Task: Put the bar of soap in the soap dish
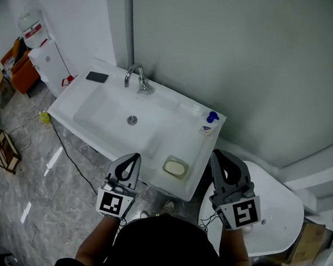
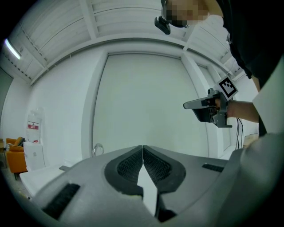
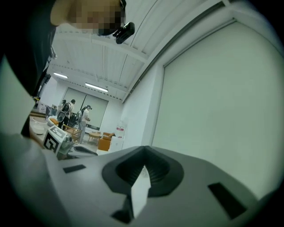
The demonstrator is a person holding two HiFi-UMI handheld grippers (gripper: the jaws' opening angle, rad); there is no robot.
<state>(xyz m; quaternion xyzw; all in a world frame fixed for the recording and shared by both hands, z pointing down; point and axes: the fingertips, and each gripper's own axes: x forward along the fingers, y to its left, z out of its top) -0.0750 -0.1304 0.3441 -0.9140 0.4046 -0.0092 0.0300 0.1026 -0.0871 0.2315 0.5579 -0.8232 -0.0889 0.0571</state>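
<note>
In the head view, a pale bar of soap point(image 1: 176, 168) lies in the greenish soap dish point(image 1: 167, 163) on the front right corner of the white sink counter point(image 1: 104, 89). Both grippers are held level above and in front of the counter, clear of the dish. My left gripper point(image 1: 132, 157) hangs to the left of the dish, my right gripper point(image 1: 220, 155) to its right, past the counter's edge. The left gripper view has its jaws point(image 2: 142, 147) meeting with nothing between them. My right gripper point(image 3: 144, 148) is shut and empty as well. Neither gripper view shows the soap or the dish.
A chrome faucet point(image 1: 137, 77) stands at the back of the basin. A black phone point(image 1: 97, 77) lies at the counter's back left and a blue-capped bottle point(image 1: 209, 122) at its right edge. A white oval fixture point(image 1: 277, 212) sits to the right. A water dispenser point(image 1: 41, 49) stands far left.
</note>
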